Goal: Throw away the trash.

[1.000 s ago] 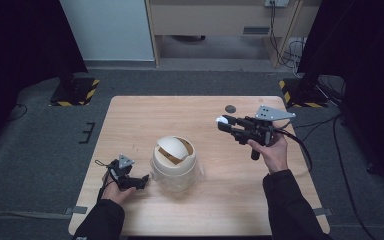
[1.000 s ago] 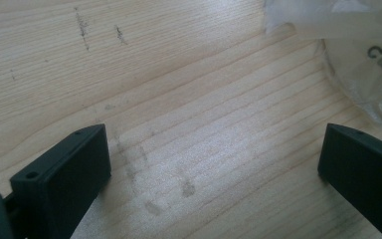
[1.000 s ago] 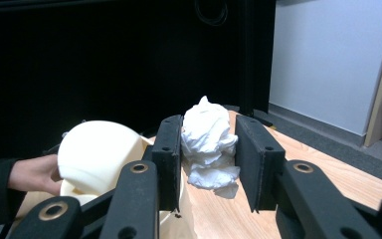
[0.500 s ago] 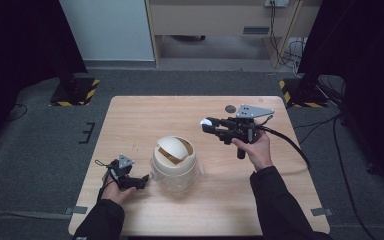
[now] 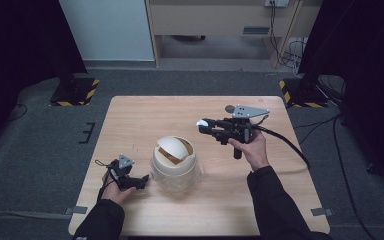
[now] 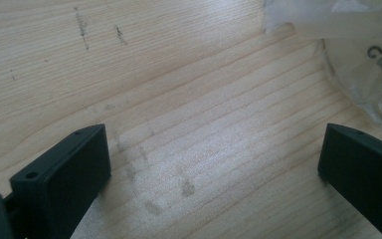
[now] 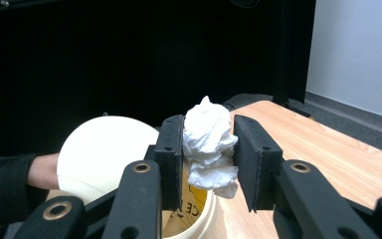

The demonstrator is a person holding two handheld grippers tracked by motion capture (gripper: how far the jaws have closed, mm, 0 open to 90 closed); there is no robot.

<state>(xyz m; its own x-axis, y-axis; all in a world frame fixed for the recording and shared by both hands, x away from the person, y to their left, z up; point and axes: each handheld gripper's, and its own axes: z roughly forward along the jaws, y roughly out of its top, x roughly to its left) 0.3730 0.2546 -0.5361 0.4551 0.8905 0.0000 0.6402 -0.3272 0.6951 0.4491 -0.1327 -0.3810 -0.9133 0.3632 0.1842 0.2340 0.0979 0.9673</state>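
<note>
White tissue wad (image 7: 208,144) (crumpled) in right tongs (image 7: 208,159).

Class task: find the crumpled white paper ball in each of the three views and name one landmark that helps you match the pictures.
High view: the paper ball sits right of centre, at the tip of the right gripper, above the table.
Left gripper view: not in it.
Right gripper view: the ball is at centre, pinched between the two black jaws.
Shared landmark: the cream domed bin, low left in the right gripper view.
</note>
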